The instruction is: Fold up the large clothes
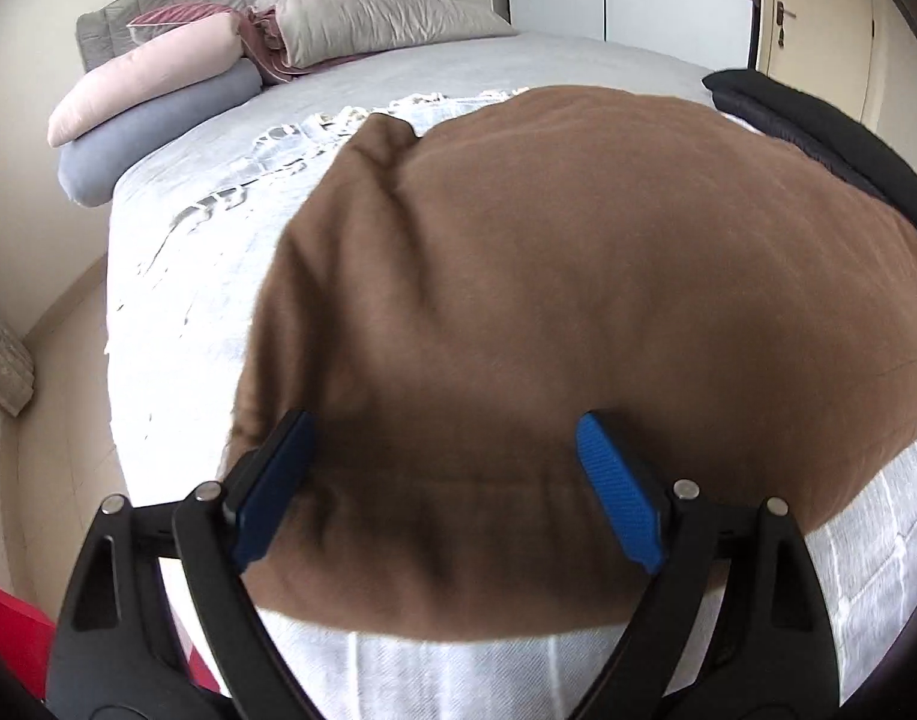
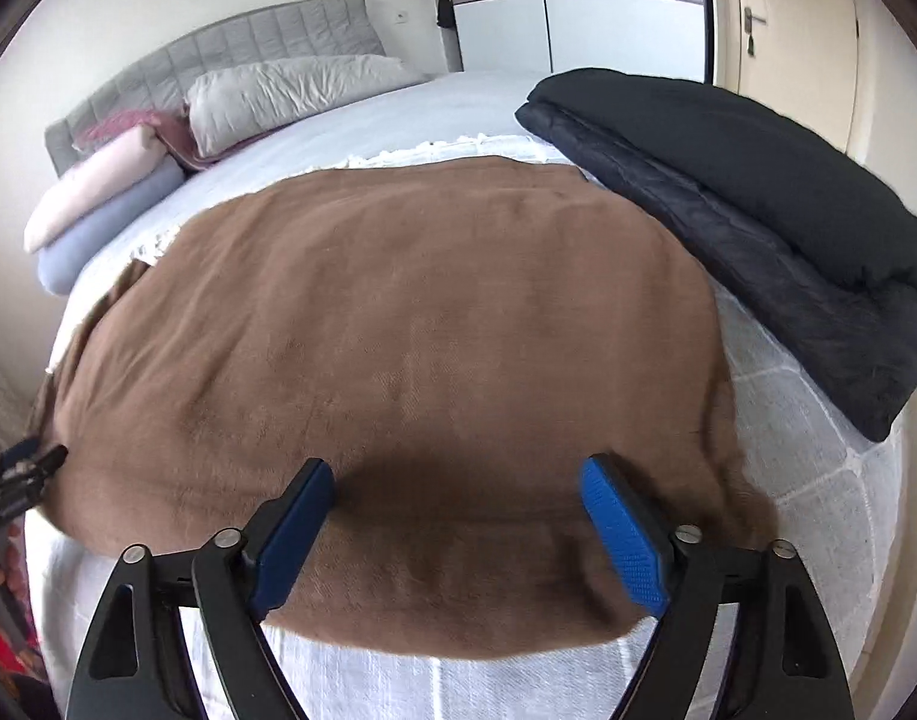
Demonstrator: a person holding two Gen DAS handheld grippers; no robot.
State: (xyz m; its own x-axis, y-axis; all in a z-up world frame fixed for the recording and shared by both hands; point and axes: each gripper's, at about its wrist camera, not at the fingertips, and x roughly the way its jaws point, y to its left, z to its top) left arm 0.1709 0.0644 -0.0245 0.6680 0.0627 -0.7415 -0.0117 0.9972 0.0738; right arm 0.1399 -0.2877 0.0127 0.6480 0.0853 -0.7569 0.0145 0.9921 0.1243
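A large brown cloth (image 1: 578, 276) lies spread flat on the bed, its near edge toward me. My left gripper (image 1: 443, 423) hovers over the cloth's near left part, open, blue pads (image 1: 620, 498) wide apart and nothing clamped between them. In the right wrist view the same brown cloth (image 2: 398, 324) fills the middle. My right gripper (image 2: 458, 465) stands open above its near edge, with only cloth lying below the gap. The left gripper (image 2: 20, 474) shows at the far left edge of that view, by the cloth's left corner.
A white bedspread (image 2: 818, 492) covers the bed under the cloth. A folded dark quilt (image 2: 758, 228) lies on the right. Pillows (image 1: 158, 90) and a grey headboard (image 2: 248, 42) are at the far end. A wardrobe (image 2: 608, 12) and a door (image 2: 782, 30) stand behind.
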